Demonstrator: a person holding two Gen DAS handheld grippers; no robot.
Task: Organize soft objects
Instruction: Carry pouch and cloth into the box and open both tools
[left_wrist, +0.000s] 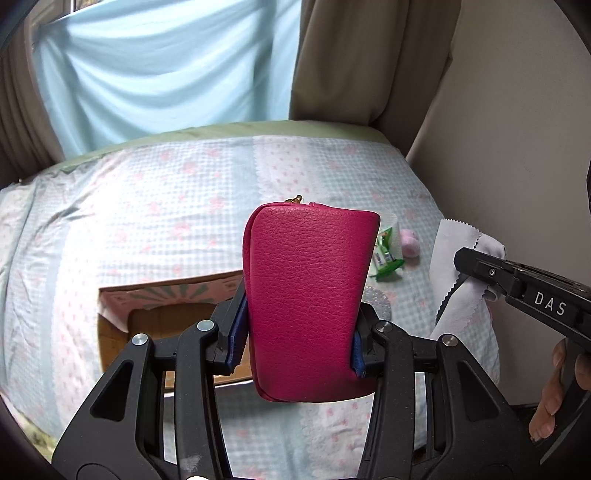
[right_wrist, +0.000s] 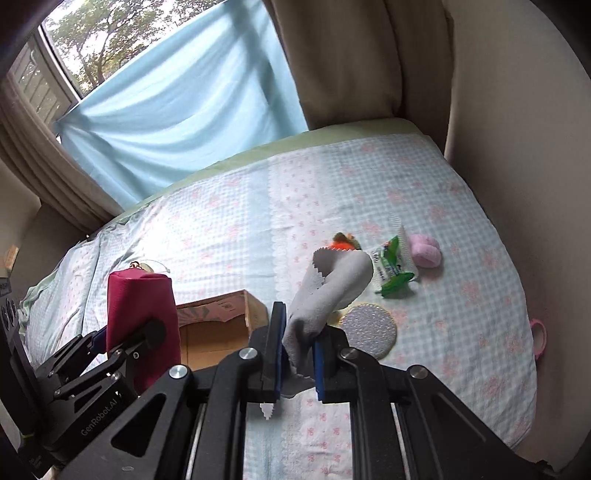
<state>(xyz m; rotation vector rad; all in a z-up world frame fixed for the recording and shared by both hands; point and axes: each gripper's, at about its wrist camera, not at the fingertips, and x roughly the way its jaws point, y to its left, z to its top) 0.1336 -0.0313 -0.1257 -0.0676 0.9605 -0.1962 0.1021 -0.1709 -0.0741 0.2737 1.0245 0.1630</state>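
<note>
Our left gripper (left_wrist: 301, 332) squeezes a pink pouch (left_wrist: 308, 295) between its blue pads and holds it up in the air, just above the open cardboard box (right_wrist: 218, 325) on the bed (right_wrist: 461, 258). Our right gripper (right_wrist: 297, 354) is closed on a gray cloth (right_wrist: 325, 295), which hangs up and over beside the box.

We think some things could go wrong. The pouch looks smooth and puffy, so it could slip out if we squeeze too little. It could also land on the box edge and tip out, because the box opening is small and partly hidden behind the pouch. The cloth is floppy, so a loose corner could drape over the box wall and not go in. Our two grippers are near each other, so they could bump if we both go to the box at once.

More things wait on the bed: a green packet (right_wrist: 393, 273), a pink fluffy thing (right_wrist: 426, 251), a round sparkly pad (right_wrist: 369, 328) and something orange (right_wrist: 343, 242) partly hidden behind the cloth.

The bed has a soft sheet with light blue squares and little pink flowers. It looks squishy, so the box may wobble. Behind it hang a light blue curtain (right_wrist: 184, 122) and brown curtains (right_wrist: 332, 66), with a window (right_wrist: 88, 40) and trees outside. A plain wall is on the right
</note>
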